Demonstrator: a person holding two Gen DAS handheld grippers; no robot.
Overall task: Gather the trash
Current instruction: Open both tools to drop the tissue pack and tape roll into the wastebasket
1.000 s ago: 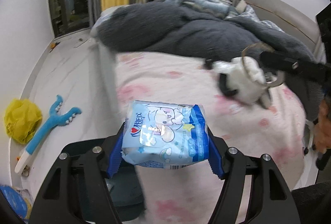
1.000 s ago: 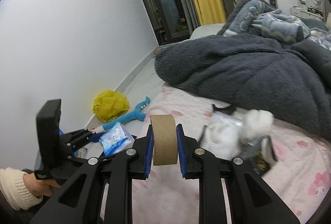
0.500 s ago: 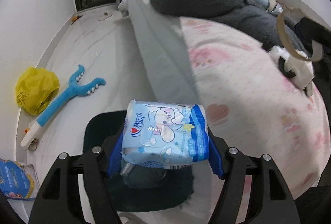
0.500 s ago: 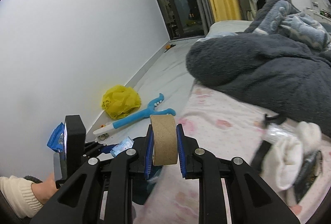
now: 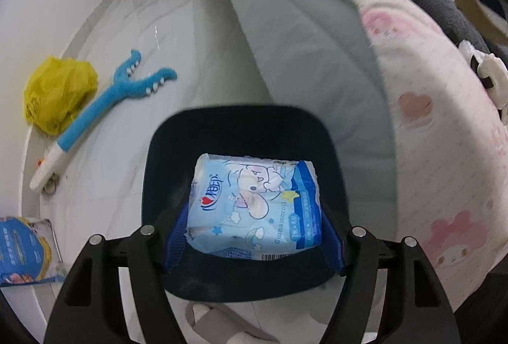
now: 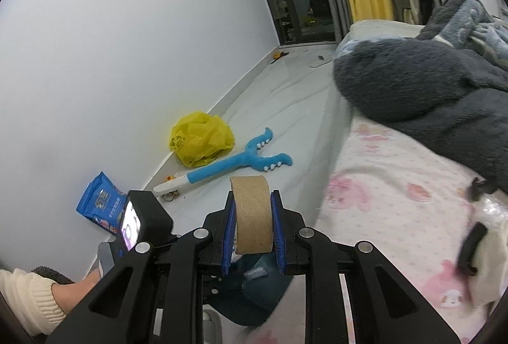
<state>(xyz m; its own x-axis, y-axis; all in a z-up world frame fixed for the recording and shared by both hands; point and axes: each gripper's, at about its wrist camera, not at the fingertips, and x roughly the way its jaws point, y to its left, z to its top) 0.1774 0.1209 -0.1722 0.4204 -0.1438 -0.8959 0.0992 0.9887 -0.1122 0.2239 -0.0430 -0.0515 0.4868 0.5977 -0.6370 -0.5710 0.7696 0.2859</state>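
Two hand-held grippers carry trash: my left hand-held gripper point(image 5: 254, 236) clamps a blue tissue pack point(image 5: 254, 207) directly above the dark bin point(image 5: 241, 128) beside the bed point(image 5: 428, 153). My right hand-held gripper point(image 6: 253, 229) pinches a cardboard tape roll point(image 6: 252, 213) over the floor point(image 6: 285, 109).

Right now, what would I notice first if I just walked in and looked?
First, the light blue cartoon tissue pack pinched in the left gripper, right above a dark bin on the floor beside the bed. Next, the brown cardboard roll squeezed in the right gripper. Then the yellow plastic bag and blue toy grabber lying by the wall.
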